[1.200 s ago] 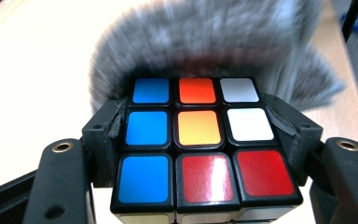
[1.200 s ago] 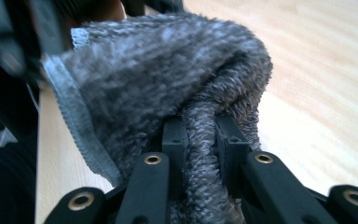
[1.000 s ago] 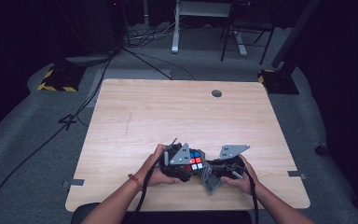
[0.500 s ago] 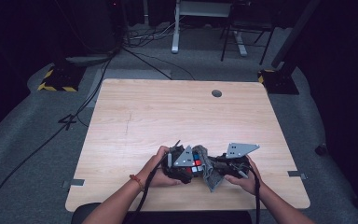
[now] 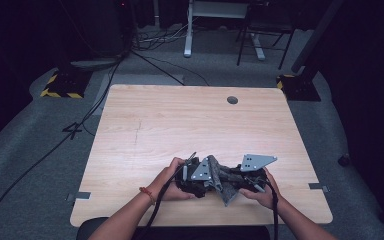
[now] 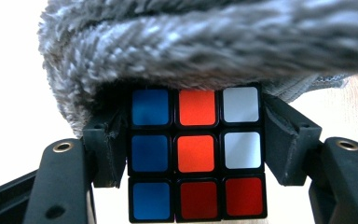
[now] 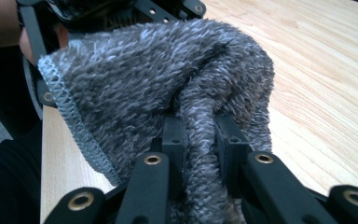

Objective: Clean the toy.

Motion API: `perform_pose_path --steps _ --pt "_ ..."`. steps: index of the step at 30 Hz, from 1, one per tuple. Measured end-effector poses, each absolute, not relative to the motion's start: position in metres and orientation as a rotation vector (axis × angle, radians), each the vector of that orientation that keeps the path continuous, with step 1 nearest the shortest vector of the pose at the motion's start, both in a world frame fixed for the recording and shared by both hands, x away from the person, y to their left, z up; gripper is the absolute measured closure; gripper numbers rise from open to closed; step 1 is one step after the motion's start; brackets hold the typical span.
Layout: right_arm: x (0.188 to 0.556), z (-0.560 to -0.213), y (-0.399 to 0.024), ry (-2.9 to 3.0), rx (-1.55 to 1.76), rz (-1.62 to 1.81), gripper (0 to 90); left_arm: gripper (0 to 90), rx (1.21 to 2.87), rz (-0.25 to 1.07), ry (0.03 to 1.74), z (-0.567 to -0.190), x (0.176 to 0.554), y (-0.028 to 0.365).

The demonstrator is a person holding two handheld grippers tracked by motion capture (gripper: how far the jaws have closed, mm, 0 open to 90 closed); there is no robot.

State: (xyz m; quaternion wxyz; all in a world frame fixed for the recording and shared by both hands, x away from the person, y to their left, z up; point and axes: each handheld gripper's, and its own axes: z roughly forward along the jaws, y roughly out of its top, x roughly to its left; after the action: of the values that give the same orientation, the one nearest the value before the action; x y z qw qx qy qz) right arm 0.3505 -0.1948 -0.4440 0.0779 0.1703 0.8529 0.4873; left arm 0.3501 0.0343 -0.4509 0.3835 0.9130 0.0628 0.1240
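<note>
Left hand [image 5: 172, 181]: laid on the near part of the table, forearm entering from the bottom edge, a red band worn at the wrist; the left gripper [image 6: 196, 156] is grasped with its jaws pointed toward the right hand.
Left gripper state: closed onto the colour-tiled puzzle cube with black edges [image 6: 196, 151], one jaw pressed to each side of it.
Puzzle cube: blue, orange, red and white tiles are presented in the left gripper view; its top is overhung by the cloth.
Right hand [image 5: 261, 192]: set just beside the left hand at the near edge, forearm entering from the bottom right; the right gripper [image 7: 200, 140] is held facing the left one.
Right gripper state: jaws drawn narrow, a fold of the fuzzy grey knitted cloth with a stitched hem [image 7: 168, 88] pinched between them.
Grey cloth: draped from the right gripper across to the left gripper, touching the cube.
Surface: rectangular light wooden table [image 5: 180, 125], a dark round grommet [image 5: 232, 100] set near its far edge.
Room: dim; grey carpeted floor [image 5: 35, 150], black cables [image 5: 55, 147] trailed across it, a yellow-and-black striped block [image 5: 60, 85] at the far left, a white desk leg [image 5: 187, 30] beyond.
</note>
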Motion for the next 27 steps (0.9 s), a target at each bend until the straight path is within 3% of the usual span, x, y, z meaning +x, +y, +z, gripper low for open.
perform_pose_path --steps 15,27 --pt "0.368 -0.471 -0.202 2.665 0.618 1.256 77.2 33.5 2.259 0.330 0.166 -0.439 0.350 0.044" --pt "0.370 -0.471 -0.203 2.675 0.637 1.244 77.0 33.5 2.212 0.346 0.156 -0.429 0.346 0.049"
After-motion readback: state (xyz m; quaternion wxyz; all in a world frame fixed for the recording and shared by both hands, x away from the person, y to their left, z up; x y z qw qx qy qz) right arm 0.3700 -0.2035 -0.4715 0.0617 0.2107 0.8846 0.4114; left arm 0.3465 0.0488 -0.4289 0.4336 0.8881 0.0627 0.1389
